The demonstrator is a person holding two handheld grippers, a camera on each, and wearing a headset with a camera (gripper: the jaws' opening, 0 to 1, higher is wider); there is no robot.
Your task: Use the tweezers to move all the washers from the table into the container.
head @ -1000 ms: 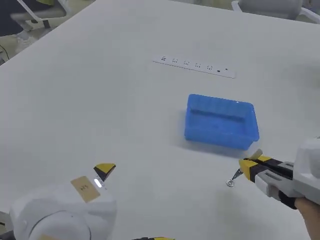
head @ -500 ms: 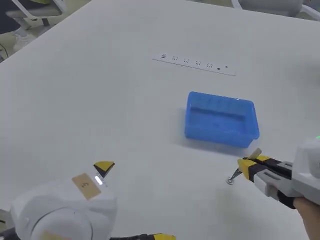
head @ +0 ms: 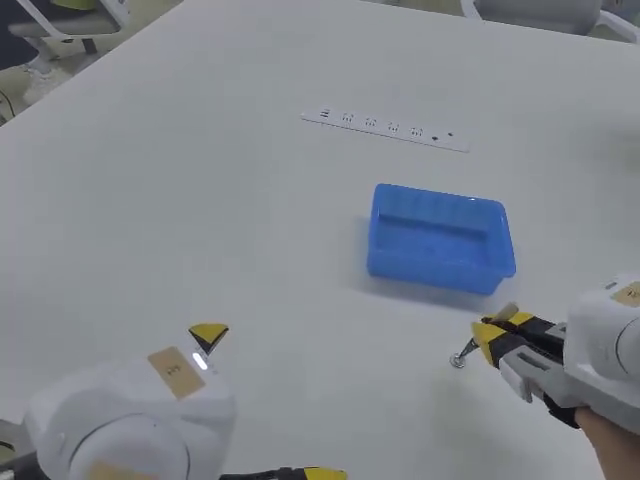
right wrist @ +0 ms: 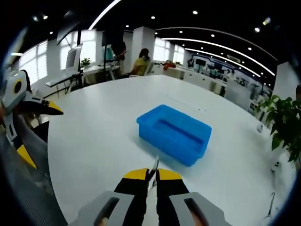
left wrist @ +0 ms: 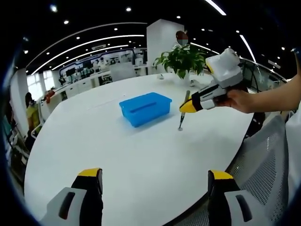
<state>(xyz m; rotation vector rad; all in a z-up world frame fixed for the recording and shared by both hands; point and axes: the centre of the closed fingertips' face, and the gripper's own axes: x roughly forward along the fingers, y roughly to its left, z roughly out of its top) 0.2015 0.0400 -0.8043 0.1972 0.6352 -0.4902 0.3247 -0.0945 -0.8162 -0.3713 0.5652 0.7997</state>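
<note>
A small metal washer [head: 458, 361] lies on the white table [head: 250, 220], in front of the blue container [head: 440, 240]. My right gripper [head: 490, 335] is shut on the tweezers [head: 470, 350], whose tips point down and touch the table at the washer. In the right gripper view the tweezers [right wrist: 153, 170] stick out between the closed jaws towards the container [right wrist: 175, 132]. My left gripper [head: 265, 405] is open and holds nothing, low at the near left. From the left gripper view, the right gripper [left wrist: 190, 106], tweezers [left wrist: 183, 110] and washer [left wrist: 179, 128] stand right of the container [left wrist: 144, 107].
A white power strip [head: 385, 130] lies on the table beyond the container. A potted plant [left wrist: 181, 59] stands at the table's far end. A mesh chair [left wrist: 263, 160] is beside the table edge near the person's arm.
The right hand has tilted slightly, while the tweezers' tips stay at the washer. The left gripper has not moved.
</note>
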